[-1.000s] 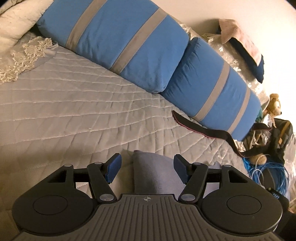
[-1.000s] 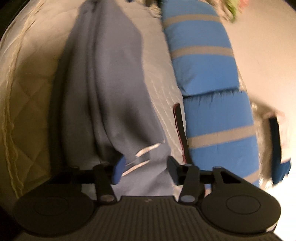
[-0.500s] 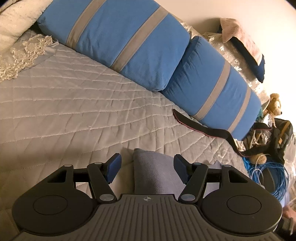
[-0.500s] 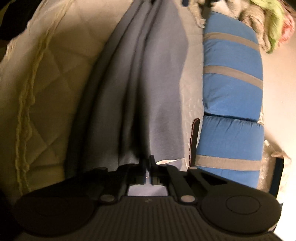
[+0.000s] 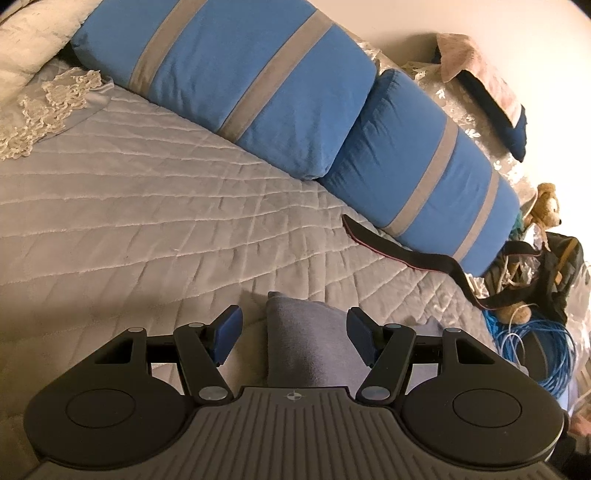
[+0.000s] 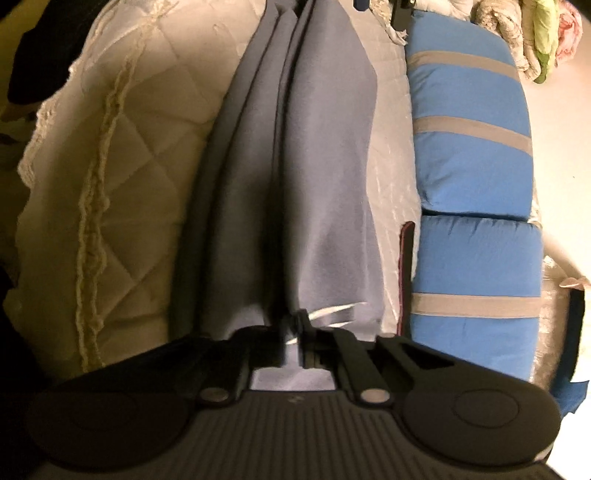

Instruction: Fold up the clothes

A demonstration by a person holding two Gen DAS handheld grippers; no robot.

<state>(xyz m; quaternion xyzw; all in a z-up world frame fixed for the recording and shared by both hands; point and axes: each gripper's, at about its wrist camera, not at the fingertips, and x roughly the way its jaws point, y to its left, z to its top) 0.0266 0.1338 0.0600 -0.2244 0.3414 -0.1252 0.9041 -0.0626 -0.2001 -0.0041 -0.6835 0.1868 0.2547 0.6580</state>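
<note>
A grey-blue garment (image 6: 317, 192) lies stretched lengthwise along the quilted bed, bunched into long folds. My right gripper (image 6: 295, 328) is shut on its near end, by the white stripes. In the left wrist view my left gripper (image 5: 291, 332) is open, with the far corner of the garment (image 5: 303, 343) lying between its blue pads (image 5: 227, 330), untouched. The left gripper's tip also shows at the top of the right wrist view (image 6: 384, 7).
Two blue pillows with grey bands (image 5: 266, 88) (image 6: 472, 177) line the far side of the grey quilt (image 5: 129, 221). A dark strap (image 5: 399, 251) lies beside them. A cream quilted cover (image 6: 110, 177) is on the near side. Blue cable, a bag and a plush toy (image 5: 546, 206) sit off the bed end.
My right gripper closed on the garment's striped end and has pulled it taut into lengthwise folds. My left gripper stayed open over the other corner, barely moving.
</note>
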